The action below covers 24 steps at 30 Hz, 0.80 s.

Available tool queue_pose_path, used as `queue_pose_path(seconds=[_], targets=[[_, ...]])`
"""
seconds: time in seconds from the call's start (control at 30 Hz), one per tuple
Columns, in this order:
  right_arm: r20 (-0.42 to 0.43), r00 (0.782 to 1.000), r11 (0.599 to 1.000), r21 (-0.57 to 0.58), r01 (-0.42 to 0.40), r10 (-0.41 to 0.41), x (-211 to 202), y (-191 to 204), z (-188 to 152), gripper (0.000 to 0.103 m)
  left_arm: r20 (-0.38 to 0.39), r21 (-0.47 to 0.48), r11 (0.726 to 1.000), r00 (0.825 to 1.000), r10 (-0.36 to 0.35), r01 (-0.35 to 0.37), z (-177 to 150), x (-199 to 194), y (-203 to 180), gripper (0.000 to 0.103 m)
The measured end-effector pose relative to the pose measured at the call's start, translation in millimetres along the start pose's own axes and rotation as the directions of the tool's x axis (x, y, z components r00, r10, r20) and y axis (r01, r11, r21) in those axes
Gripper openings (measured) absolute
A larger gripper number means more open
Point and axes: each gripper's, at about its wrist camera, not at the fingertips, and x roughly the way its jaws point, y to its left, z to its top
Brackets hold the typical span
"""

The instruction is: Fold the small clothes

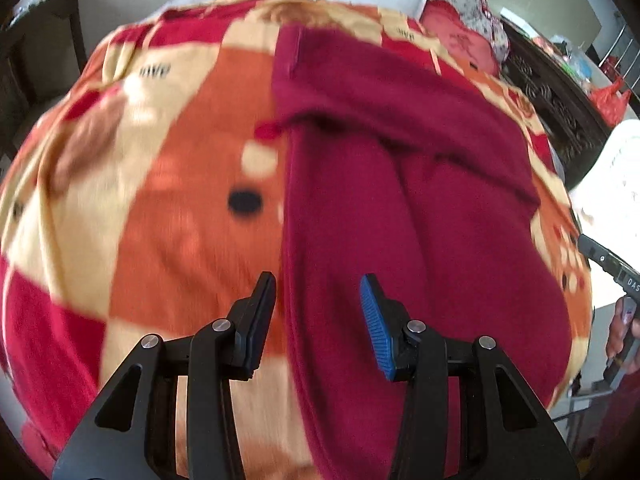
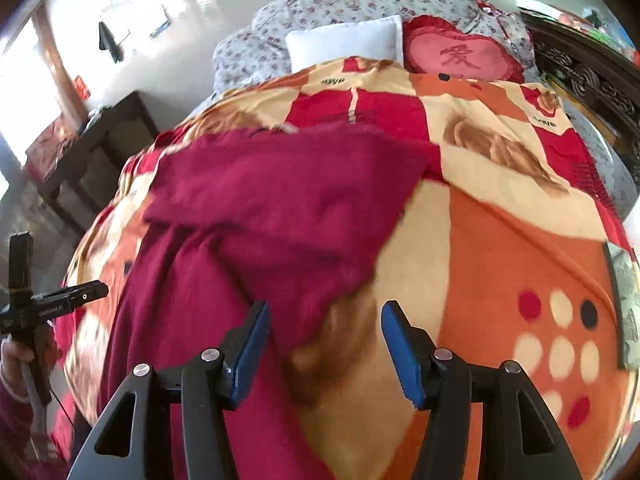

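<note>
Where the patchwork blanket (image 1: 168,184) in orange, cream and red covers the bed, a dark red garment (image 1: 400,200) lies spread on it, its upper part folded across the lower part. In the left wrist view the left claw (image 1: 318,296) hangs above the garment's left edge with its jaws apart and nothing between them; one pad is black, the other blue. At that picture's right rim a hand (image 1: 624,336) grips the other tool.

In the right wrist view the same garment (image 2: 272,208) fills the left half of the blanket (image 2: 500,240). The right claw (image 2: 324,320) hovers over the garment's right edge, jaws parted and empty, both pads blue. Behind, at the head of the bed, a white pillow (image 2: 344,42) lies beside a red heart-shaped cushion (image 2: 460,56), against floral bedding (image 2: 360,0).
</note>
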Motion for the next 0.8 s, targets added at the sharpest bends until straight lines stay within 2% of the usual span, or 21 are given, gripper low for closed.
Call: queue_pose_path(seconds=[0.27,0.57,0.67,0.73,0.8], targets=[[-0.028,1.000,0.999,0.046,-0.009,0.011,-24.7,-2.8,-63.0,0.058,-0.068,-0.004,1.000,0.997,-0.021,0.021,-59.6,-8.3,-6.0,0.043],[-0.079,0.997,0.991,0.131,-0.015,0.026,-24.0,-12.6,-109.7,0.058,-0.148,-0.036,0.999,0.988,-0.034,0.029,-98.8,-4.0,-4.9,0.043],[-0.084,0.995,0.987,0.158,-0.034,0.048,-20.7,-14.8,-116.5,0.058,-0.138,-0.031,0.999,0.990,-0.026,0.022,-100.6,-4.6,-7.9,0.044],[-0.088,0.994,0.985,0.170,-0.043,0.059,-18.2,-15.5,-118.6,0.058,-0.144,-0.030,0.999,0.989,-0.030,0.026,-98.7,-2.4,-9.8,0.047],[-0.089,0.994,0.983,0.178,-0.050,0.066,-17.3,-15.6,-120.3,0.058,-0.148,-0.046,0.998,0.988,-0.049,0.043,-95.7,1.4,-13.4,0.059]])
